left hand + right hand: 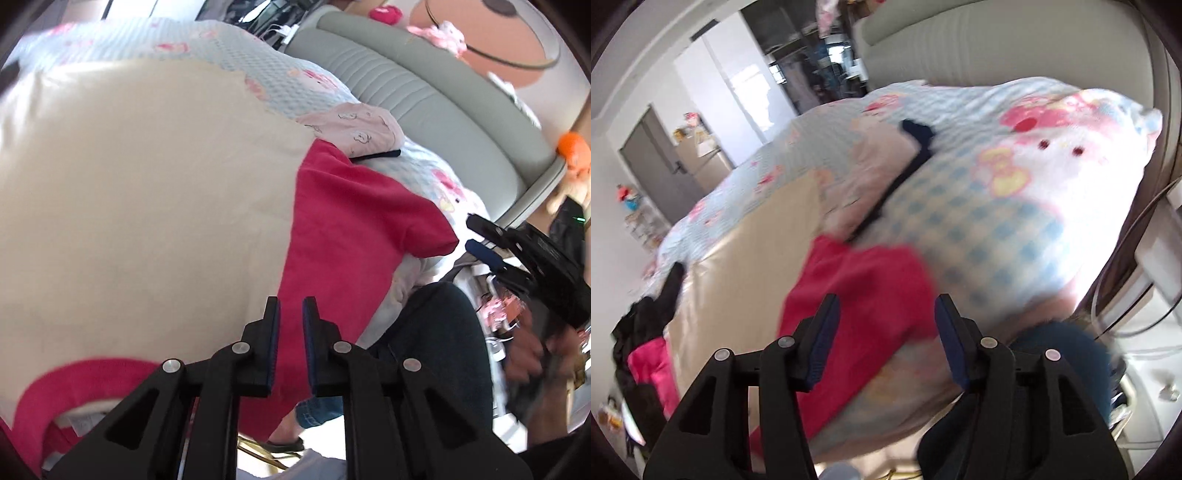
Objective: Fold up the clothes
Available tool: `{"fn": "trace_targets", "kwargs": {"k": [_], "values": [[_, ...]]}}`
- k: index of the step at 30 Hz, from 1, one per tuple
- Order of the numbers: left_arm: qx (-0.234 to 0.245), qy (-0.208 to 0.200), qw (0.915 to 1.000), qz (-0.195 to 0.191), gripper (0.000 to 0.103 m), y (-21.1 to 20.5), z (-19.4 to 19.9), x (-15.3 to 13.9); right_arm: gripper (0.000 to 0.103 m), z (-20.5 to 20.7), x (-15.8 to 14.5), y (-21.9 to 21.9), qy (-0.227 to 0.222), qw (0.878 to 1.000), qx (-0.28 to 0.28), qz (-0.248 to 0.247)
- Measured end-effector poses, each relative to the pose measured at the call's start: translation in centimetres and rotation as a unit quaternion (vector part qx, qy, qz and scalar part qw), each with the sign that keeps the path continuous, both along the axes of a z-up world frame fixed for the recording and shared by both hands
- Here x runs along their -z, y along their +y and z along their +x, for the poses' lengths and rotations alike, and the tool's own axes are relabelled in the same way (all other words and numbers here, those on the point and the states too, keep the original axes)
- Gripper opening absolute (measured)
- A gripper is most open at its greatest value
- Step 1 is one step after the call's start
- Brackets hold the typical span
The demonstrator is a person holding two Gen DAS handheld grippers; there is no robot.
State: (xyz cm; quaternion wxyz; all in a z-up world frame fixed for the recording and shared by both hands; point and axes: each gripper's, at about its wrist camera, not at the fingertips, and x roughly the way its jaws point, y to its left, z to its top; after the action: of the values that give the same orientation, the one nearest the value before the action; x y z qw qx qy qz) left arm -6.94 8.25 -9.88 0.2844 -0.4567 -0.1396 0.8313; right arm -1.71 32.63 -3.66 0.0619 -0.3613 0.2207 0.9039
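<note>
A cream T-shirt (147, 192) with red sleeves and a red collar lies spread flat on the bed. Its red sleeve (354, 221) points toward the bed's edge. My left gripper (291, 314) hovers over the seam between the sleeve and the body, open by a narrow gap, with nothing between its pads. My right gripper (886, 314) is wide open and empty above the same red sleeve (864, 295); this view is blurred. The right gripper (471, 236) also shows in the left wrist view, off the bed's edge beyond the sleeve cuff.
A folded pink garment (354, 129) with dark trim lies on the blue checked bedspread (979, 221) beyond the shirt. A grey padded headboard (424, 96) runs behind. Dark and pink clothes (646, 332) are piled at the far bed edge. A person's jeans leg (432, 332) stands beside the bed.
</note>
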Motion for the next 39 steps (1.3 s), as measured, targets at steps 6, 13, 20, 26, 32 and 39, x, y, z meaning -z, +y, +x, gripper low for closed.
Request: {"fn": "trace_targets", "kwargs": {"k": [6, 13, 20, 26, 32, 39], "values": [[-0.014, -0.026, 0.9993, -0.025, 0.021, -0.4, 0.5, 2.2, 0.055, 0.2, 3.5, -7.5, -0.052, 0.990, -0.130, 0.015], [-0.032, -0.062, 0.9966, -0.043, 0.022, -1.5, 0.7, 4.2, 0.054, -2.7, 11.6, -13.2, -0.141, 0.964, -0.213, 0.072], [-0.049, -0.028, 0.9970, -0.052, 0.022, -2.2, 1.2, 3.5, 0.056, -2.4, 12.5, -9.0, -0.140, 0.978, -0.153, -0.017], [-0.064, 0.001, 0.9962, -0.060, 0.057, -2.8, 1.7, 2.9, 0.058, -1.1, 8.3, -10.7, -0.012, 0.985, -0.171, 0.028], [-0.064, 0.003, 0.9948, -0.078, 0.056, -3.1, 1.6, 3.4, 0.062, -3.7, 10.0, -12.0, -0.042, 0.980, -0.188, 0.043], [-0.035, 0.002, 0.9862, -0.162, 0.056, -1.8, 2.5, 4.0, 0.067, -4.2, 13.3, -13.3, -0.124, 0.964, -0.206, 0.117]]}}
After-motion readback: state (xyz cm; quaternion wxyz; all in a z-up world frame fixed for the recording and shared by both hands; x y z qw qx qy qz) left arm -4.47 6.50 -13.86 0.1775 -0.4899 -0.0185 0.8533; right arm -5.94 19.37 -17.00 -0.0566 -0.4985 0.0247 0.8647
